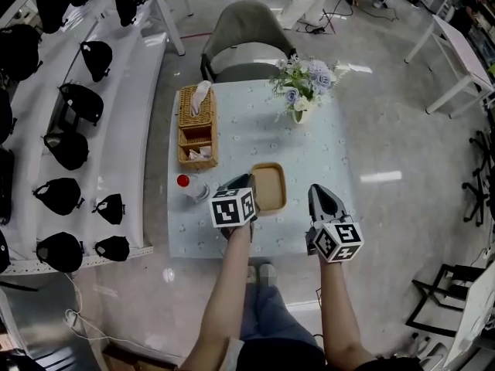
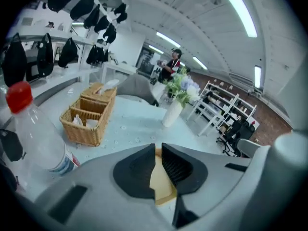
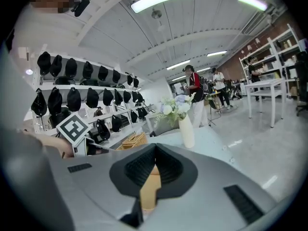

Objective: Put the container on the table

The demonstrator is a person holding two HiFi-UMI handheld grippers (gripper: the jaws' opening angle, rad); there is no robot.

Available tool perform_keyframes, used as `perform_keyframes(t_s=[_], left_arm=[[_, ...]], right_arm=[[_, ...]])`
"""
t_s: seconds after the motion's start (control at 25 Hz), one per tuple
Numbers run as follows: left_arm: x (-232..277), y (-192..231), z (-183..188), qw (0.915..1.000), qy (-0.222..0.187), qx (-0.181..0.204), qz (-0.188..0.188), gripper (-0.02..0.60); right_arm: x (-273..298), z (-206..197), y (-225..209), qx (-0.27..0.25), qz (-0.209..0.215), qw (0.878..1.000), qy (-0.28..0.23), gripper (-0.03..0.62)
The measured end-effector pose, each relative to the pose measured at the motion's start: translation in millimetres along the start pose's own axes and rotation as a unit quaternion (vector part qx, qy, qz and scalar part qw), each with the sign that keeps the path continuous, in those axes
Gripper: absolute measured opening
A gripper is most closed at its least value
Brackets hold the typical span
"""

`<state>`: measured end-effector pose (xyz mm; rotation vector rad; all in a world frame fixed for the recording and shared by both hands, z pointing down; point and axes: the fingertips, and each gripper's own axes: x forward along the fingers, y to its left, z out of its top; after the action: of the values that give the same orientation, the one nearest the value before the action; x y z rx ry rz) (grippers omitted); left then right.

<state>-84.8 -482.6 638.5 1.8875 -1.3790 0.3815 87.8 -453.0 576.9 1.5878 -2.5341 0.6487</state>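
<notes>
Hovering over the near edge of the surface (image 1: 325,153), the left tool (image 1: 241,181) has its jaws a narrow slit apart, nothing between them. The right tool (image 1: 317,190) has its tips together, empty. The tan container (image 1: 268,186) sits flat on the surface between both tools, a red-capped bottle (image 1: 193,188) left of it, a wicker basket (image 1: 196,126) beyond.
</notes>
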Motion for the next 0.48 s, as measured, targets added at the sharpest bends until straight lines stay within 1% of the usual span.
perform_keyframes(t_s=[0.08,0.2,0.36,0.48], left_arm=[[-20,-10,19,0.9991,-0.040,0.012,-0.009,0.026],[-51,-29,44,0.9936,-0.102,0.035,-0.032,0.017],[-97,-54,69,0.9806,-0.175,0.053,-0.070,0.012],[-135,-69,81,0.9671,-0.222,0.086,-0.090,0.009]], right_arm=[[-9,10,2,-0.004,-0.001,1.000,-0.010,-0.002],[-24,24,5,-0.009,-0.004,1.000,-0.026,-0.002],[-49,44,8,-0.015,-0.011,0.998,-0.053,-0.002],[-69,60,12,-0.020,-0.017,0.997,-0.073,-0.002]])
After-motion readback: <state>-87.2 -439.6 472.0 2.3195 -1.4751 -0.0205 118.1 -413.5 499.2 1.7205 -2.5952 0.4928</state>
